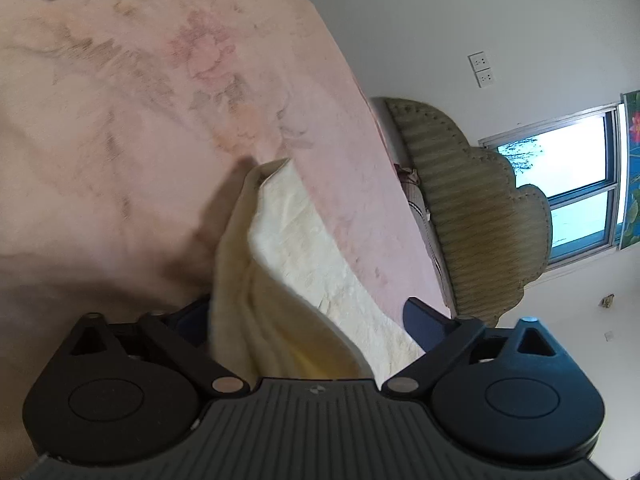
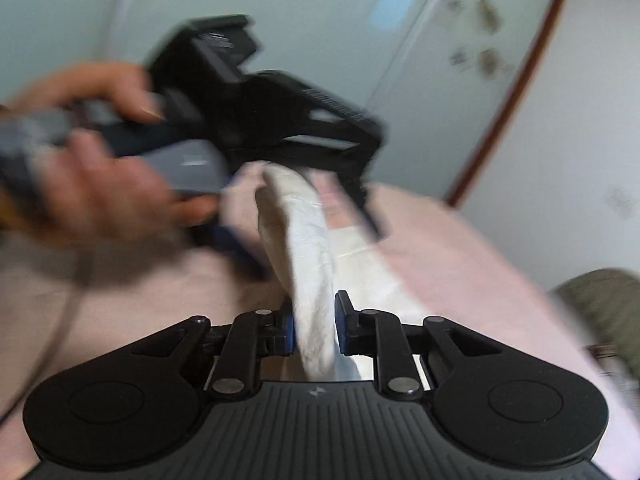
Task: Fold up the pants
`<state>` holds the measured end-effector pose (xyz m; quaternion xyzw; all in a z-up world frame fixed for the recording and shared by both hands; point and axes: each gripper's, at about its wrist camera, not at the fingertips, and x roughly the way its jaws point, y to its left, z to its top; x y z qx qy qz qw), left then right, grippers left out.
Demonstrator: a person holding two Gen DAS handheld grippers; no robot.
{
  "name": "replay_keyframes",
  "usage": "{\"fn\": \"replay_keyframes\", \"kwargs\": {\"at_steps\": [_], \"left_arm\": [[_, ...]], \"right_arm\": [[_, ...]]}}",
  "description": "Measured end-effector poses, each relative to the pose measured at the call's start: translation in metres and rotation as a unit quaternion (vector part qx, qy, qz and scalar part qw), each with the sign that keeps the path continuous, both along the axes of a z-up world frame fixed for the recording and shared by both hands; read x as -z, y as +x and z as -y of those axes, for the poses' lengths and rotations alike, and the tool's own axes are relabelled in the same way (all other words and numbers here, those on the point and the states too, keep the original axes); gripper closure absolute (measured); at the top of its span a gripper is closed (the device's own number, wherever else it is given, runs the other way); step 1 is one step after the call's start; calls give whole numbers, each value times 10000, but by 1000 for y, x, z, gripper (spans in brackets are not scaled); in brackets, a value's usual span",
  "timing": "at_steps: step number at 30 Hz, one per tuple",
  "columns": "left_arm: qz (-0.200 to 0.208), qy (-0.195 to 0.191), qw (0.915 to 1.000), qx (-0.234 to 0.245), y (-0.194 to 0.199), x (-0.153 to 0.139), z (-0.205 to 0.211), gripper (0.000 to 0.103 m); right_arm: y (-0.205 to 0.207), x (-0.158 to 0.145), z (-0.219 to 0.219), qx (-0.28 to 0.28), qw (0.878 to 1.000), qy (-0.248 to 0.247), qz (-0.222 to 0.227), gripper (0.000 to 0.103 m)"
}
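Observation:
The cream-white pants (image 1: 288, 248) lie as a long folded strip on a pink floral bedspread (image 1: 120, 120). My left gripper (image 1: 308, 320) stands wide open, with the pants' near fold lying between its blue fingers (image 1: 420, 320). My right gripper (image 2: 314, 328) is shut on the pants (image 2: 312, 272), which rise from its jaws in a raised band toward the left gripper (image 2: 316, 200), seen blurred with the person's hand (image 2: 100, 184) on it. The bedspread (image 2: 460, 260) lies underneath.
A woven olive headboard or chair back (image 1: 480, 208) stands at the bed's right edge, with a window (image 1: 568, 176) and wall sockets (image 1: 482, 69) behind. A pale wardrobe or door with a brown frame (image 2: 508, 92) is behind the bed.

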<state>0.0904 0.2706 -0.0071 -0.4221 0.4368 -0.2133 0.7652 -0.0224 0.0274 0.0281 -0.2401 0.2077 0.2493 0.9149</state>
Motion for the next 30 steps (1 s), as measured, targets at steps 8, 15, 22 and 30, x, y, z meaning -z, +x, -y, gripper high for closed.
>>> {"fn": "replay_keyframes", "kwargs": {"at_steps": [8, 15, 22, 30], "left_arm": [[9, 719, 9973, -133, -5, 0, 7, 79], [721, 1724, 9824, -81, -25, -33, 29, 88], [1747, 2230, 9589, 128, -70, -90, 86, 89], [2366, 2368, 9398, 685, -106, -114, 167, 85]], "right_arm": [[5, -45, 89, 188, 9878, 1381, -694, 84], [57, 21, 118, 1372, 9675, 1243, -1721, 83], [40, -12, 103, 910, 9751, 1728, -1048, 83], [6, -28, 121, 921, 9796, 1727, -460, 83]]}}
